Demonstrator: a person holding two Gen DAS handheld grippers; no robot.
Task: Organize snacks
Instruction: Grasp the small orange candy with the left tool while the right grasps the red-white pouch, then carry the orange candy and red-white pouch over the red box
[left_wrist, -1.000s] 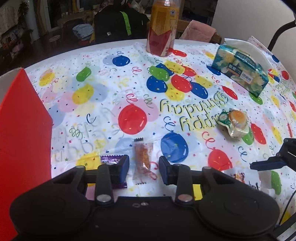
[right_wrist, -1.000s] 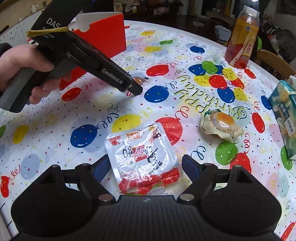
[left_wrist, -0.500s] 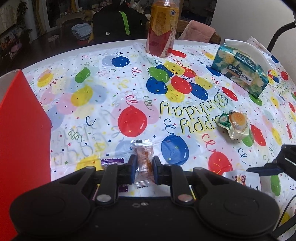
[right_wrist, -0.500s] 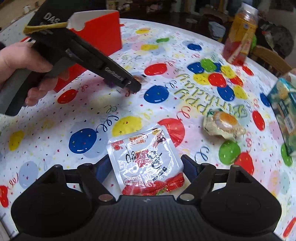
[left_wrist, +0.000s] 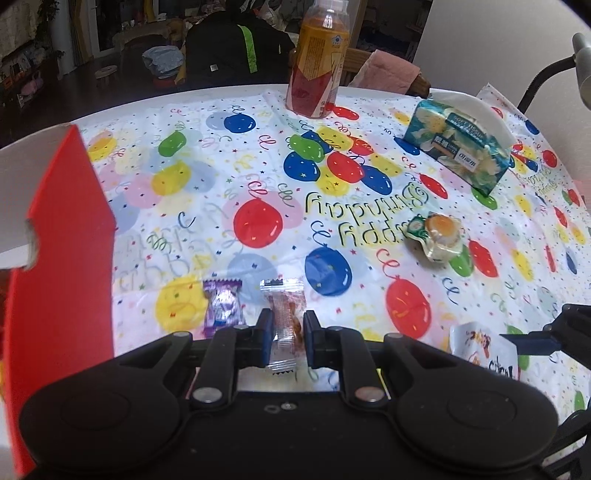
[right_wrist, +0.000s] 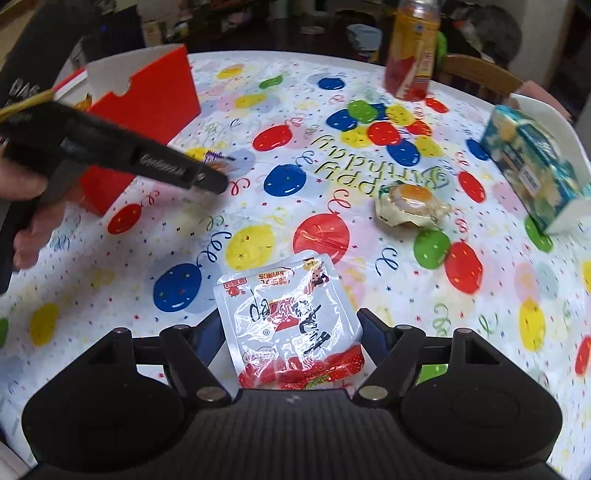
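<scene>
1. Left gripper (left_wrist: 287, 338) fingers (left_wrist: 264, 341) clamped on the orange candy sachet (left_wrist: 285, 325), lower centre; right gripper (right_wrist: 288, 334) fingers spread around the strawberry pouch (right_wrist: 290, 325).
2. Lift straight up, clear of the purple candy (left_wrist: 222, 306) just beside, then over to the red box (left_wrist: 62, 236) at left.
3. Versus 1.0 s ago: left fingers were wide apart; the sachet now sits raised.
</scene>
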